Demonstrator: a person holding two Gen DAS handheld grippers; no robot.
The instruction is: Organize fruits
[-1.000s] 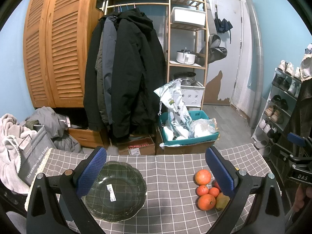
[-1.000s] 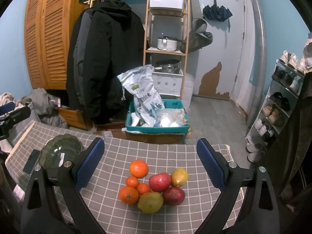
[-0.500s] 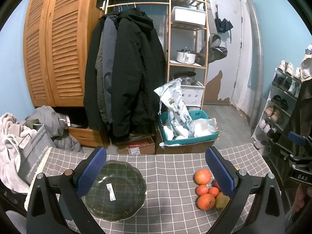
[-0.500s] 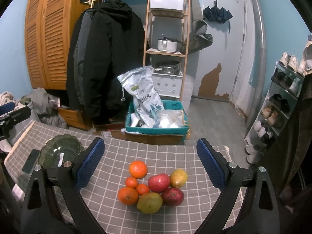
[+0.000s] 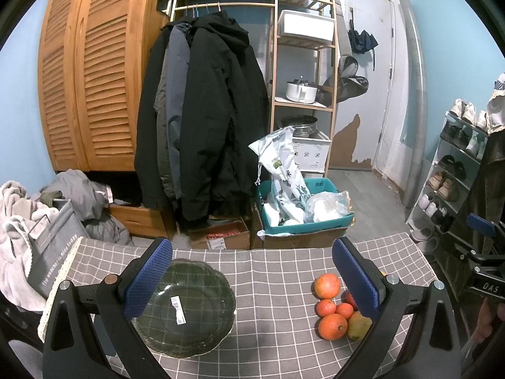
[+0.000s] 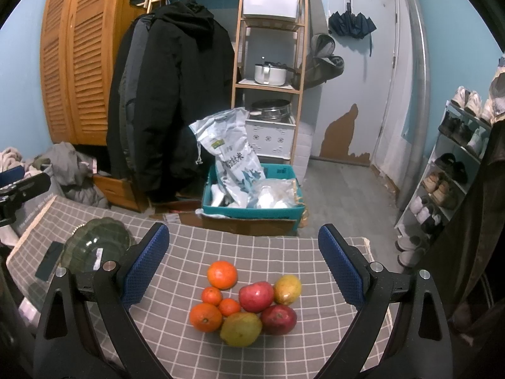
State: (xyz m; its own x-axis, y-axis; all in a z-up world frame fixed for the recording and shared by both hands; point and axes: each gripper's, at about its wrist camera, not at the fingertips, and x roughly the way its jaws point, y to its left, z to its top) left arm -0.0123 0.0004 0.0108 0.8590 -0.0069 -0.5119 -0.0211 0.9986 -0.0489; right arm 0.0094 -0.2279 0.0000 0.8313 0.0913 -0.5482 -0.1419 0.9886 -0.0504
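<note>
8 fruits [image 6: 244, 304] are heaped touching each other on the checked tablecloth [image 6: 284, 252], between the spread, empty fingers of the right gripper [image 6: 243, 263]. The left gripper [image 5: 252, 278] is also held wide apart, over a dark green plate [image 5: 189, 309]

Open lane: bare checked tablecloth [image 5: 271, 284] between glass plate [image 5: 186, 309] and fruit pile [image 6: 246, 303].
Obstacle: fruits touching, tightly clustered.
</note>
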